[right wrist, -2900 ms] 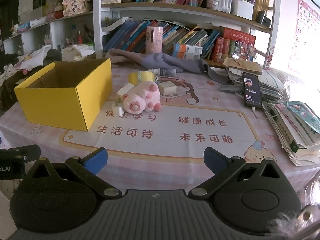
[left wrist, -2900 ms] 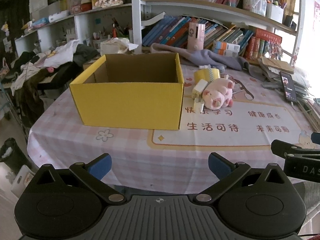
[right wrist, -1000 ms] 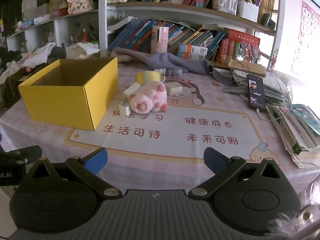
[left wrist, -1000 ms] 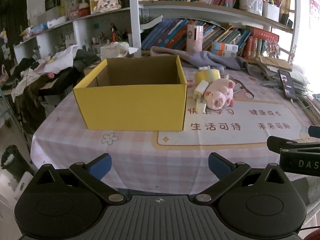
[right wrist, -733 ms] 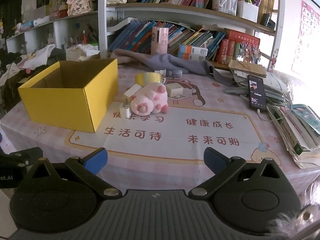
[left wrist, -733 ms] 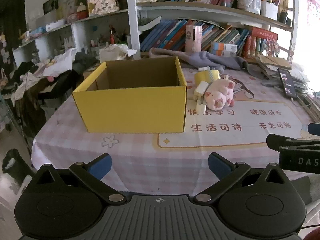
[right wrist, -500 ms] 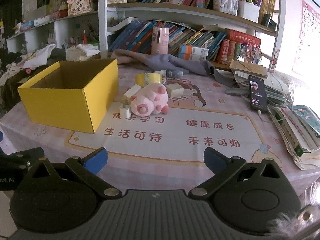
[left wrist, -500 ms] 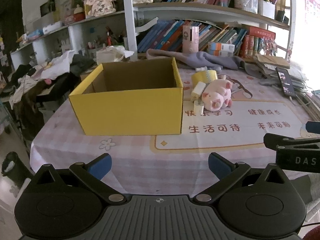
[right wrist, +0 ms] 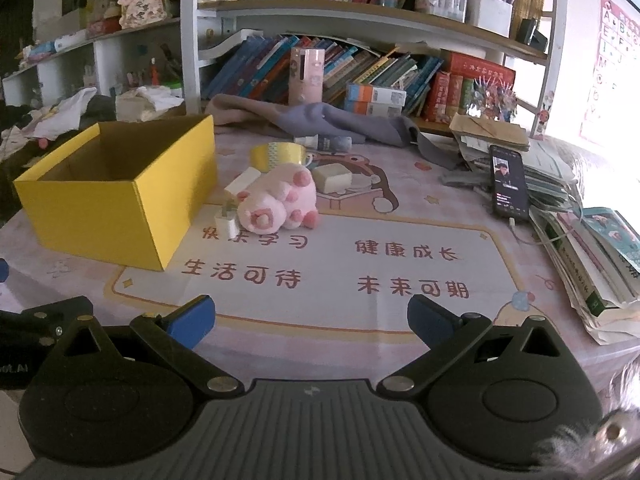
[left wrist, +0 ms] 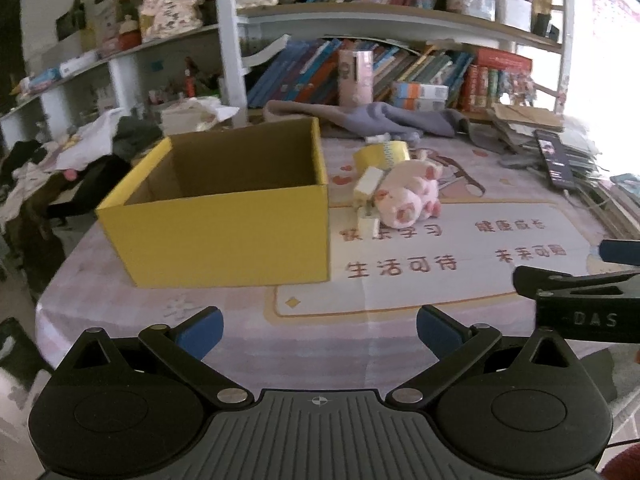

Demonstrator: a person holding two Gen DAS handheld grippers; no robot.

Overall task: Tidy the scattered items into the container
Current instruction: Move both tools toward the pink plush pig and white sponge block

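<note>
An open yellow cardboard box (left wrist: 224, 232) (right wrist: 104, 216) stands on the table, empty as far as I see. To its right lie a pink plush pig (left wrist: 404, 200) (right wrist: 276, 200), a white charger plug (left wrist: 368, 222) (right wrist: 227, 222), a pale block (left wrist: 368, 180) (right wrist: 243, 182), a yellow tape roll (left wrist: 382, 152) (right wrist: 276, 154), a cream box (right wrist: 332, 176) and a small bottle (right wrist: 328, 143). My left gripper (left wrist: 318, 330) is open and empty above the table's near edge. My right gripper (right wrist: 308, 320) is open and empty, short of the pig.
A phone (right wrist: 507, 182) lies on stacked papers and books (right wrist: 592, 256) at the right. A grey cloth (right wrist: 328, 120) lies at the back under the bookshelf (right wrist: 360, 12). Clothes are piled at the left (left wrist: 60, 160). The right gripper's side shows in the left wrist view (left wrist: 580, 296).
Both grippers have moved a little closer to the table and the items. Both have stayed open and empty.
</note>
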